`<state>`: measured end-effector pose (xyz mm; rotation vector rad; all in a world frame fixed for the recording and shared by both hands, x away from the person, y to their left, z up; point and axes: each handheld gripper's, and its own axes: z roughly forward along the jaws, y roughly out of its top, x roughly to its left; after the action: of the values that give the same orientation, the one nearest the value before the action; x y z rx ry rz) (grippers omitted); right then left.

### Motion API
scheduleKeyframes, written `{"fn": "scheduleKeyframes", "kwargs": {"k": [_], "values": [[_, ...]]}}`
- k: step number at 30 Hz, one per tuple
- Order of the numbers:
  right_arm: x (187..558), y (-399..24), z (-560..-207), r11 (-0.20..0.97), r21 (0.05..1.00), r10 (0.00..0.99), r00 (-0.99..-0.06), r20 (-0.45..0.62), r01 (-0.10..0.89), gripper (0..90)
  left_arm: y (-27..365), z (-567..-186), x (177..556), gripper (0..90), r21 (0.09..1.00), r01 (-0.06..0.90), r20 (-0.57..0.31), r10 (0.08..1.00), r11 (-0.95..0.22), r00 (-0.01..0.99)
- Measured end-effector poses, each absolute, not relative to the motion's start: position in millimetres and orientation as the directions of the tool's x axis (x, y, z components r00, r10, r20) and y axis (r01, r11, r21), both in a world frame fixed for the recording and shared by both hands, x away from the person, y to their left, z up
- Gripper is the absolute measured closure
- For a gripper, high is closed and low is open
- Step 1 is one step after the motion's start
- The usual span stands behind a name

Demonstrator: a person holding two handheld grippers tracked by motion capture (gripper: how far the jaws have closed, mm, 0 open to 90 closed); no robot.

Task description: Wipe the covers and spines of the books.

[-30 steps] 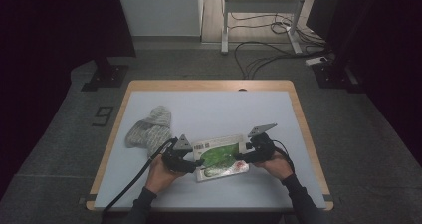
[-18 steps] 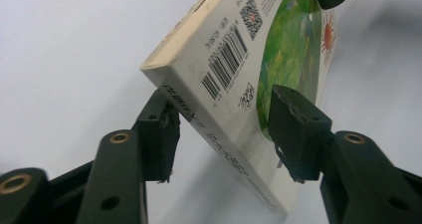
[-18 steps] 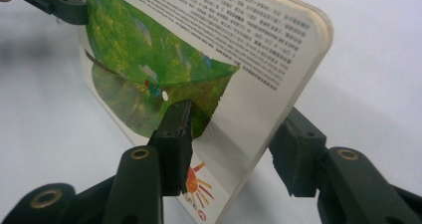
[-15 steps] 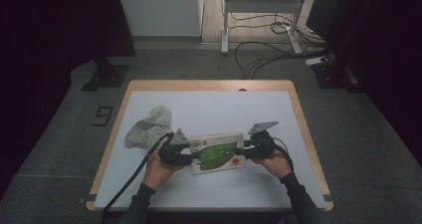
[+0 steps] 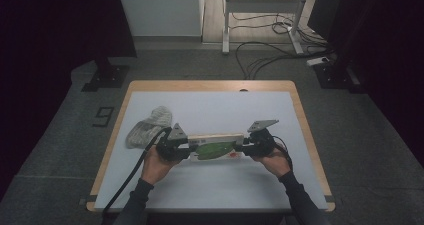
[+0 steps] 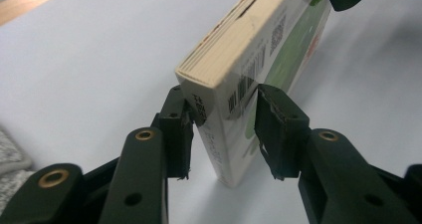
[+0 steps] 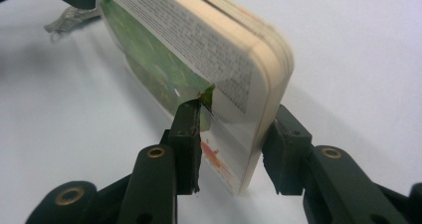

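Book [image 5: 216, 145] clamped at both ends, stood on its long edge on white worktop [image 5: 210, 110], page edges up. Left gripper [image 6: 221, 129] closing just now around the barcode end, spine side; near pad against the cover, other pad at the back, jaws narrow. Right gripper [image 7: 231, 144] shut on the rounded end, one pad on the green cover, one behind. Grey cloth [image 5: 147, 127] lying well beyond left gripper, apart from book. Hands [image 5: 155, 165] low behind both grippers, cable trailing from the left one.
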<state>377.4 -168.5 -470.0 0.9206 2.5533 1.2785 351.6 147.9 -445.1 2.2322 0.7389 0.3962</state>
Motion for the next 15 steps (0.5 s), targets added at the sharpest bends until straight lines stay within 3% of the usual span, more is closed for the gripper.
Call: {"fn": "scheduleKeyframes", "kwargs": {"k": [15], "values": [[393.6, -157.5, -465.4, 0.428, 0.792, 0.620, -0.779, 0.094, 0.436, 59.6, 154.8, -439.3, 375.8, 59.0, 0.745, 0.375, 0.080, 0.632, -0.552, 0.771]]}}
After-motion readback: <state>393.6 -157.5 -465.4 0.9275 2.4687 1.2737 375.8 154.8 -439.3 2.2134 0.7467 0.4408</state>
